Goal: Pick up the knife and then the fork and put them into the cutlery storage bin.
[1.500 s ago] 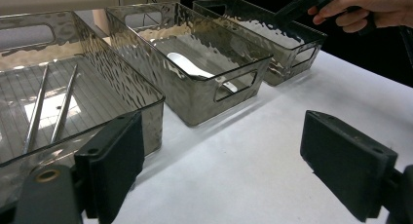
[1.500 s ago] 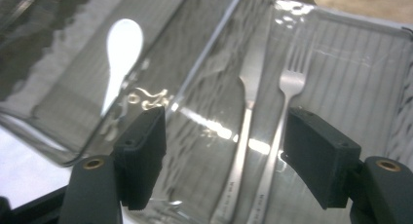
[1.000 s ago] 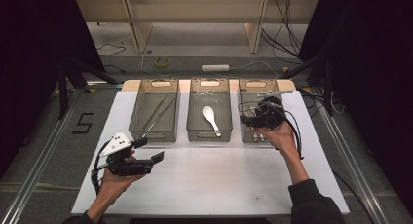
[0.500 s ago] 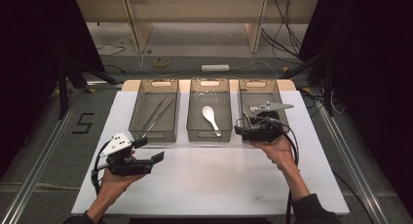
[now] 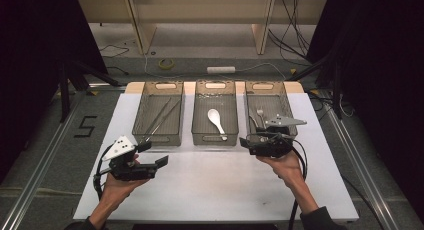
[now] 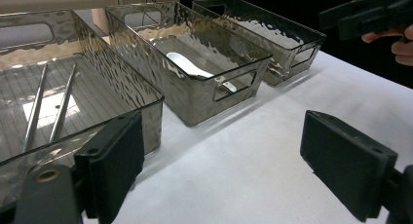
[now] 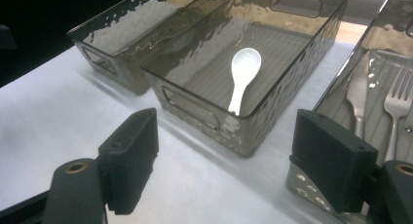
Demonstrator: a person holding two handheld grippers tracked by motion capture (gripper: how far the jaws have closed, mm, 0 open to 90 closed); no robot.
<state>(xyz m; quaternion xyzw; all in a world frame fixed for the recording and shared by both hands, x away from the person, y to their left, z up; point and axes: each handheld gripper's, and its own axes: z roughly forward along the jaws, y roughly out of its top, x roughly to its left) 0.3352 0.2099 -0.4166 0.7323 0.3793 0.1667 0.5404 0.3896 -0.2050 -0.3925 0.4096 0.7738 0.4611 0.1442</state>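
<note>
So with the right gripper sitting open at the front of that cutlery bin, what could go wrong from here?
1. The right gripper, jaws just opened with nothing between them, sits close to the right bin's front wall; a careless move could nudge the bin.
2. The fork and the utensil beside it lie close together, so both might get pinched.

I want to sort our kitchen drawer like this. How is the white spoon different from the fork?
The spoon is white and looks like ceramic; the fork is shiny metal. The spoon ends in a rounded bowl, the fork in prongs. The spoon lies alone in the middle bin; the fork shares the right bin with another metal utensil. Both lie flat, each in a smoky clear bin.
</note>
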